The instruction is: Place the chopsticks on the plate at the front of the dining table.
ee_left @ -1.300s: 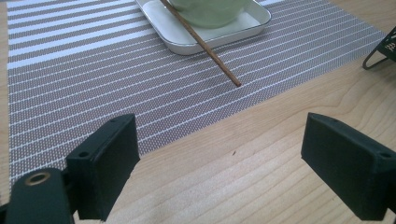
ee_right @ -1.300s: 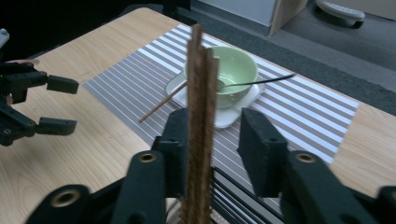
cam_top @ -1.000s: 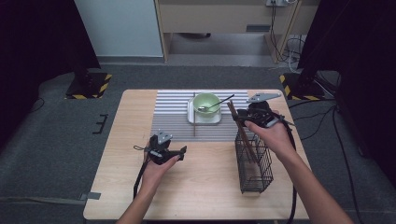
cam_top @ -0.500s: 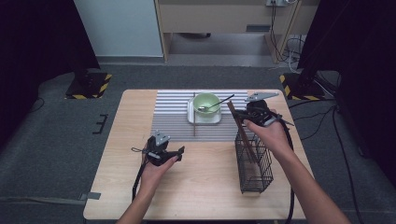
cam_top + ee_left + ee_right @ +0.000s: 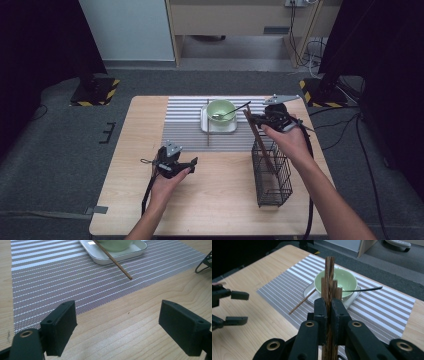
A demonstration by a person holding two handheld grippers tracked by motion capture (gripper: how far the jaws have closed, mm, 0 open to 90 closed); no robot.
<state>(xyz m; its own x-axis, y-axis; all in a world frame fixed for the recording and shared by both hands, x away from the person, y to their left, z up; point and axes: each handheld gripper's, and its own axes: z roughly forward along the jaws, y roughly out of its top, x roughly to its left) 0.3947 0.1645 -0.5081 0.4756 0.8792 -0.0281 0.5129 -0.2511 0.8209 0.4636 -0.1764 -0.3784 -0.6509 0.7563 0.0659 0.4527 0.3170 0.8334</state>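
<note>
While clamped by right gripper [image 5: 327, 312], chopstick [image 5: 260, 142] leans inside wire basket [image 5: 274, 187]

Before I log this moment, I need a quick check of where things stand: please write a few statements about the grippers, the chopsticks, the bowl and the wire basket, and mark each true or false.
1. The right gripper is shut on a dark wooden chopstick. True.
2. The left gripper holds the other brown wooden chopstick. False: its jaws are open with nothing between them, and that chopstick leans on the white square tray.
3. The pale green bowl sits in the black wire basket. False: it sits on the tray, on the grey striped placemat.
4. A dark-handled spoon rests in the bowl. True.
5. The held chopstick's lower end reaches into the basket. True.
</note>
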